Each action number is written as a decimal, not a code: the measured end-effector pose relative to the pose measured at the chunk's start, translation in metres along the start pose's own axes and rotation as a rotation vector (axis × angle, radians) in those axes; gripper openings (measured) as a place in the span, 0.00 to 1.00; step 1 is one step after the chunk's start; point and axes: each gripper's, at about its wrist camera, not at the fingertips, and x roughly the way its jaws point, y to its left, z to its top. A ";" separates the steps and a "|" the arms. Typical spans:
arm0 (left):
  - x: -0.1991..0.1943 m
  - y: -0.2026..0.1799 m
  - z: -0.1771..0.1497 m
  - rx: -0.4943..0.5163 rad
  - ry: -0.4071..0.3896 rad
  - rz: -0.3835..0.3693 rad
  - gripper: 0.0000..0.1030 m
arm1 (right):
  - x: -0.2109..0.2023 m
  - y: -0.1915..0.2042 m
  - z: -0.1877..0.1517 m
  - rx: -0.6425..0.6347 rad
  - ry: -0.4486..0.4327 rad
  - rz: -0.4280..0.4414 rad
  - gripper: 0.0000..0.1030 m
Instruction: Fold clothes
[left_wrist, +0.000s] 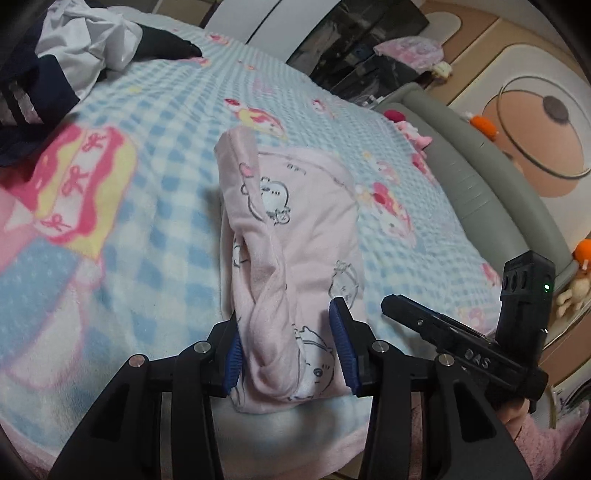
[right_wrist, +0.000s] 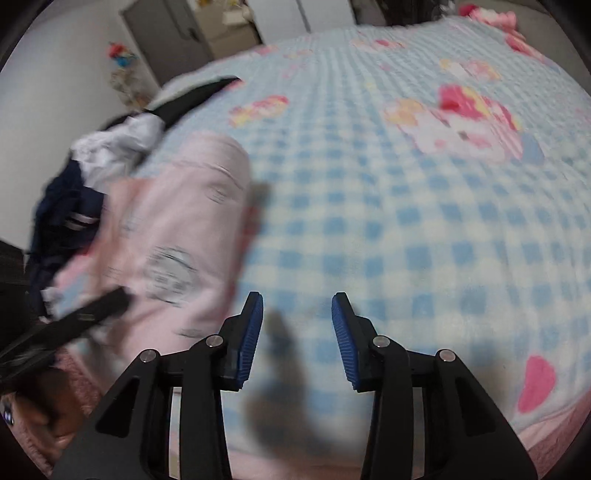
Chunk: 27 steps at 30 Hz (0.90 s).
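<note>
Left fingers: the left gripper has its blue pads spread wide, one on each side of the near end of the pink garment; whether they touch the cloth cannot be told.
Right fingers: the right gripper is wide apart too, nothing between them, hovering over bare blanket.
Pink garment: folded into a long strip on the checked blanket, running away from the left fingers; in the right wrist view it lies blurred, left of the right fingers.
Clothes pile: dark and white pieces heaped at the far left of the bed, well apart from both grippers.
</note>
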 end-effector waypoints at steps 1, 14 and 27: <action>-0.004 0.002 0.001 -0.008 -0.014 -0.010 0.44 | -0.003 0.002 0.001 -0.004 -0.011 0.023 0.45; -0.020 0.022 0.000 -0.050 -0.057 0.175 0.45 | 0.020 0.001 -0.010 -0.012 0.056 -0.019 0.49; 0.005 0.001 -0.010 0.052 0.047 0.249 0.50 | 0.033 -0.001 -0.009 -0.017 0.104 -0.037 0.53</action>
